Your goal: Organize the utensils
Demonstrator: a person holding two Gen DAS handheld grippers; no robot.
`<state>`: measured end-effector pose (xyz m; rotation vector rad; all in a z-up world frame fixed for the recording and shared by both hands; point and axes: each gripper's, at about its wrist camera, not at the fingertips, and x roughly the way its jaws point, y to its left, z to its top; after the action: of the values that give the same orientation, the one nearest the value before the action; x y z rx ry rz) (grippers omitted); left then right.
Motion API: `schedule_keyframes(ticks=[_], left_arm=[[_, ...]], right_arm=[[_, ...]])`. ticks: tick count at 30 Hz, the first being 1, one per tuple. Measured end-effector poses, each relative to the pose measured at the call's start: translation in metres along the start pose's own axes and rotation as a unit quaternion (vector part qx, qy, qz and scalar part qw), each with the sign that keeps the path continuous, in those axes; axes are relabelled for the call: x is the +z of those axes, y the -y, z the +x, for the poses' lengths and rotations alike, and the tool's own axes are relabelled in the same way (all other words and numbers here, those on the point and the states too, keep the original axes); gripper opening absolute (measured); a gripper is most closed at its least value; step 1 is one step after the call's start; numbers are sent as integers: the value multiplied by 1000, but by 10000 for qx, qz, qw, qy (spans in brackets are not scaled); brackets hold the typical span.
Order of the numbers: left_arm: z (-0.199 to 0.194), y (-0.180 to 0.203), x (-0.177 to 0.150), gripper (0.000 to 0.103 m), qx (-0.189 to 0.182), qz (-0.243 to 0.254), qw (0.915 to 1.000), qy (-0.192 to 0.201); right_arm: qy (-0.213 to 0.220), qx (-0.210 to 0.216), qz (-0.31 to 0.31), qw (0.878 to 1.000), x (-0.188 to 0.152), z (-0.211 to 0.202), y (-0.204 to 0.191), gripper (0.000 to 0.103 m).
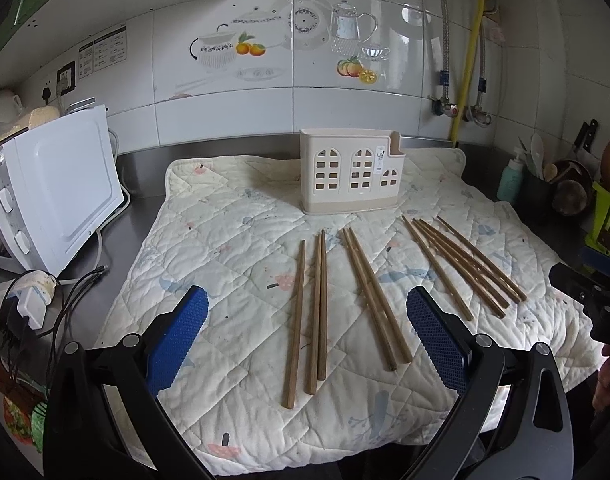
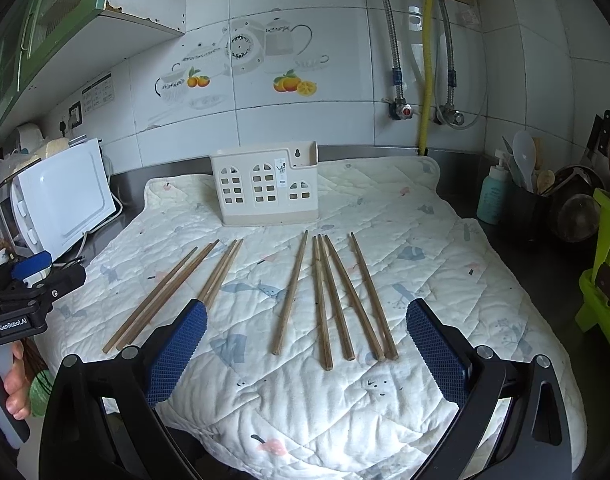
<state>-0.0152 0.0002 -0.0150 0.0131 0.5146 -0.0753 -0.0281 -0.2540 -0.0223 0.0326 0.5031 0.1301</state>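
Both grippers hang above the near edge of a quilted mat [image 1: 233, 264], empty, probably lined up ahead of a first pick. The left gripper [image 1: 307, 340] has its blue fingers [image 1: 177, 344] spread wide over the left group of chopsticks [image 1: 317, 312]; the right gripper [image 2: 307, 340] is just as wide over the right group [image 2: 345, 300]. Neither touches anything.

The chopsticks are plain brown wooden sticks lying flat in loose clusters across the middle of the mat, pointing roughly from near to far, likely so the fingers can close across them. Some lie touching or crossed, others a little apart. None is in the holder [image 1: 351, 172] yet, a cream plastic box with window-shaped cutouts standing upright at the far side of the mat, well apart from the sticks. A white appliance [image 1: 61, 196] stands on the counter to the left.
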Motion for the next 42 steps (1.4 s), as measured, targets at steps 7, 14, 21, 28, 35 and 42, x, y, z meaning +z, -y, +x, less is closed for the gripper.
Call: schedule_keyframes(ticks=[7,14,21,28,35,42], left_arm=[[-1,-1,1,98,6,-17,10000,10],[-1,-2,0,98,-15,-38,10000,52],[8,-11,-9,96,-128,-171,9997,-98],[32,-14,-27,71,-235,-141,9985,-483],[64,-29,-45,43,-267,-285,9950,-920],[92,-32,-53,28,-358,-301,9917,-1201]], right_arm=[[81,-42,41,9999,1,-2,2,97],[164,-76,58,9998,2,-6,3,97],[79,-94,138,9998,-3,-4,12,96],[-87,-105,138,9998,-12,6,14,96],[-220,-119,189,9995,-21,19,20,95],[-480,-79,334,9983,-29,43,31,82]])
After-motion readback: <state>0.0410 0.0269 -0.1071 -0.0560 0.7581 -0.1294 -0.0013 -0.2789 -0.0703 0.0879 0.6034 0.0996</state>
